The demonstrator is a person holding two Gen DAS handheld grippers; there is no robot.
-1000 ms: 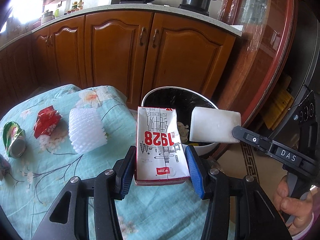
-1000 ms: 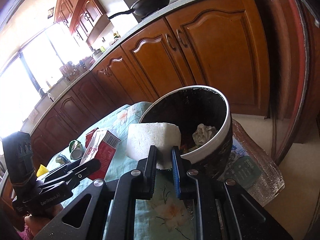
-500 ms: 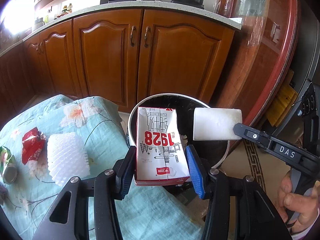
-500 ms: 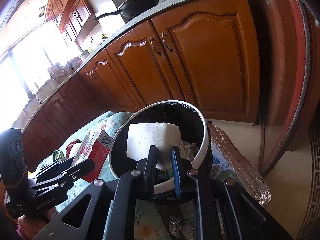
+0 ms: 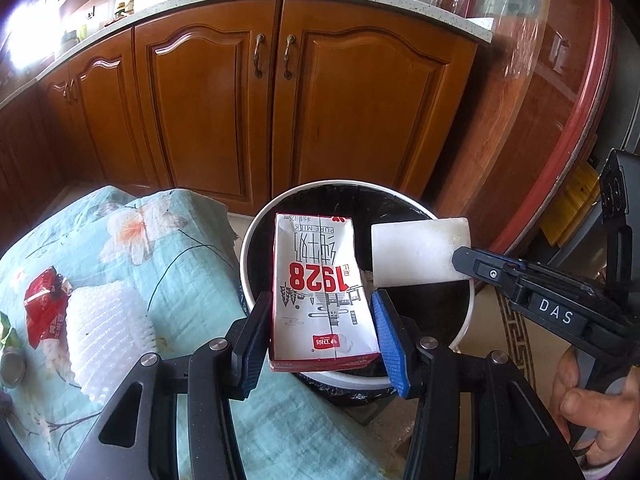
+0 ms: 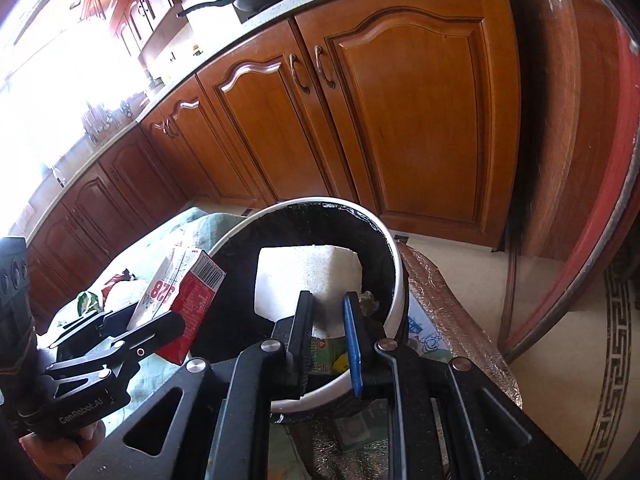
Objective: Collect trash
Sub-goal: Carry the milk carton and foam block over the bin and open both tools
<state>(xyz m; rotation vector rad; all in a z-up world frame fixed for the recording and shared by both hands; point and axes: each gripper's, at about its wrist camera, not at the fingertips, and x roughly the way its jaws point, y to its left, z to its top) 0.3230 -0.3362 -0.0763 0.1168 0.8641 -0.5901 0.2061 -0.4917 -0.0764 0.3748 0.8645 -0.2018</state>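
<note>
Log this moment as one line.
left hand-held gripper: holds milk carton | right hand-held gripper: holds white foam block | both over trash bin

trash bin (image 5: 256, 248) bottom hidden behind milk carton (image 5: 320, 292) and foam block (image 5: 416, 252), can (image 5: 12, 368) left of bin cut by frame edge, bin contents (image 6: 332, 356) too dark to identify

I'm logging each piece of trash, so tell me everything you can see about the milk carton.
The milk carton is a small rectangular paperboard box, white-faced with red sides, printed with "1928" and "PURE MILK" and a barcode on one end. It looks intact, top flaps folded flat. The left gripper holds it by its sides, jaws closed on it, tilted over the open trash bin. Nothing else touches it.
</note>
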